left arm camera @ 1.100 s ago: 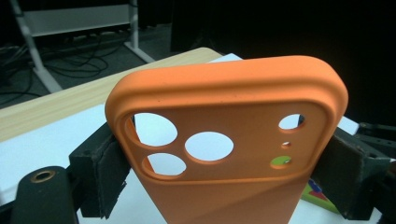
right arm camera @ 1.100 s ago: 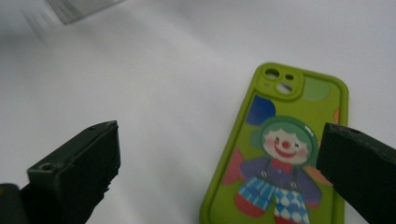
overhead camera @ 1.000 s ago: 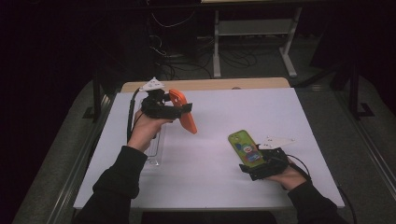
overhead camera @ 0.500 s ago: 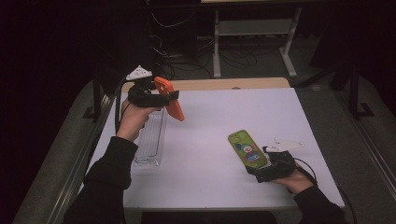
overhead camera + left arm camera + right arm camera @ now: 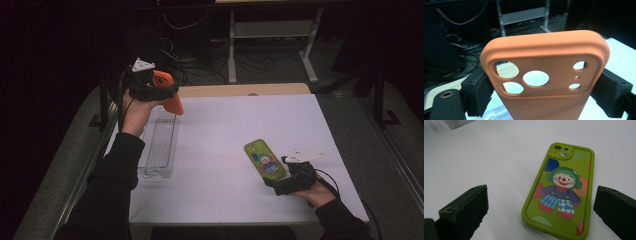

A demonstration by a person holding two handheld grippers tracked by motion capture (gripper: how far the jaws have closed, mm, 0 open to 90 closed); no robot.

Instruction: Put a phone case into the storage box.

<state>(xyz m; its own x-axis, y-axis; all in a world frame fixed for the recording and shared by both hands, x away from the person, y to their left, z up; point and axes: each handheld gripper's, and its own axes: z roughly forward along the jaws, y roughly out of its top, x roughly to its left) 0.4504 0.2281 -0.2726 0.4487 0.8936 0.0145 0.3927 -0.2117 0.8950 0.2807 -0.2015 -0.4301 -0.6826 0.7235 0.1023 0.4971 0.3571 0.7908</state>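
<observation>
An orange phone case [image 5: 169,94] is clamped across its width in my left gripper [image 5: 150,86], raised above the table's far left corner. In the left gripper view the case [image 5: 544,75] stands upright with its camera holes showing and both pads [image 5: 480,95] pressed on its sides. A green phone case with a clown picture [image 5: 264,159] lies flat on the white table [image 5: 220,135] at the right. My right gripper [image 5: 280,181] rests by its near end, jaws open. In the right gripper view the green case [image 5: 560,191] lies ahead of the spread jaws, untouched.
A clear plastic tray [image 5: 159,145] lies on the table's left side, below my raised left hand. A wooden strip [image 5: 240,90] runs along the far edge. Beyond the table stand a metal shelf frame [image 5: 270,35] and cables on the dark floor.
My left hand has carried the orange case up and toward the far left corner, away from the table's middle. The right hand and the green case have stayed in place.
</observation>
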